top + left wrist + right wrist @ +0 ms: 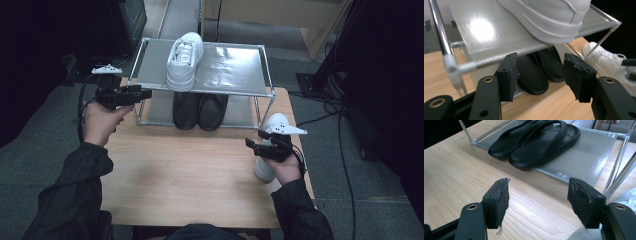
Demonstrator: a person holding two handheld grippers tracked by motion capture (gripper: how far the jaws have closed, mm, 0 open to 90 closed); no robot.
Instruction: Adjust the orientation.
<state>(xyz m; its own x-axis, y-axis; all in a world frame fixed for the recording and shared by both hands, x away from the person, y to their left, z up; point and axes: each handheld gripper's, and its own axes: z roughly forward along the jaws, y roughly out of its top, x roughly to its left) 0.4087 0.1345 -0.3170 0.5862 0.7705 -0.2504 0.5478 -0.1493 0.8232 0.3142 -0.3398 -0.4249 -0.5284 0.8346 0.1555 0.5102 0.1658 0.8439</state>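
Note:
A two-tier metal shoe rack (263, 70) stands at the table's far side. One white sneaker (184, 60) rests on its top shelf (486, 37), its heel (549, 17) showing in the left gripper view. A pair of black sandals (200, 110) (539, 72) (536, 142) lies on the bottom shelf. A second white sneaker (267, 150) (609, 65) lies on the table at the right, partly under the right hand. My left gripper (145, 93) (540, 75) is open beside the rack's left front corner. My right gripper (248, 143) (537, 202) is open above the table, nothing between its jaws.
The wooden table (190, 170) has bare room in front of the rack. Grey floor surrounds it, with cables (345, 150) at the right and a wooden cabinet (300, 15) behind the rack.

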